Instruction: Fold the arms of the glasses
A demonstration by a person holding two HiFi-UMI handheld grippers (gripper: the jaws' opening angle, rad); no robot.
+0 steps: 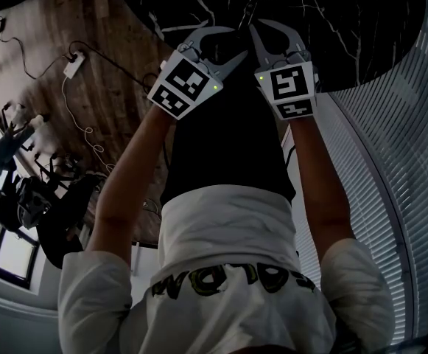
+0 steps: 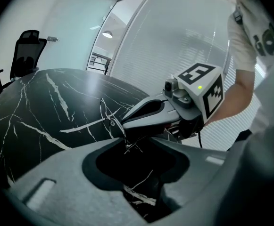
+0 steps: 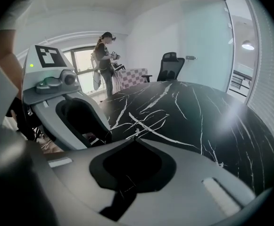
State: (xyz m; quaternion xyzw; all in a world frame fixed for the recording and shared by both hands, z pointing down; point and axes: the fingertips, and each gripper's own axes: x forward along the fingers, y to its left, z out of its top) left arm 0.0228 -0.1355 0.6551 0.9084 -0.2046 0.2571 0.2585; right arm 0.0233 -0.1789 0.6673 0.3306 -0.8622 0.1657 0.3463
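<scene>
Thin wire-frame glasses (image 2: pixel 111 122) held up just above the black marble table (image 2: pixel 42 107), between the two sets of tongs, not resting on it as far as the left gripper view shows. Left gripper (image 2: pixel 127 144) has its jaws pinched together on a thin wire end of the frame, with a bit of wire poking out at the tips. Right gripper (image 3: pixel 136 138) also has its jaws closed tip to tip, with a small pale bit of the frame right at the pinch; in the left gripper view its tips sit on the hinge area of the glasses. The two grippers' tips are close together, nearly meeting, and angled toward each other. In the head view the glasses are too thin and dark to make out; both grippers are held out over the near edge of the table, the left marker cube (image 1: pixel 186 85) and the right marker cube (image 1: pixel 291 87) side by side with a green light on each. Bare forearms, white T-shirt (image 1: pixel 228 271). The table has white veins and looks round-edged. Black office chair (image 2: pixel 26 51) at the far side. Glass wall with blinds (image 1: pixel 412 161) at right. Wooden floor (image 1: pixel 103 43) at left with a white power strip (image 1: pixel 74 66) and cables. A person (image 3: pixel 103 60) stands by the window in the background.
</scene>
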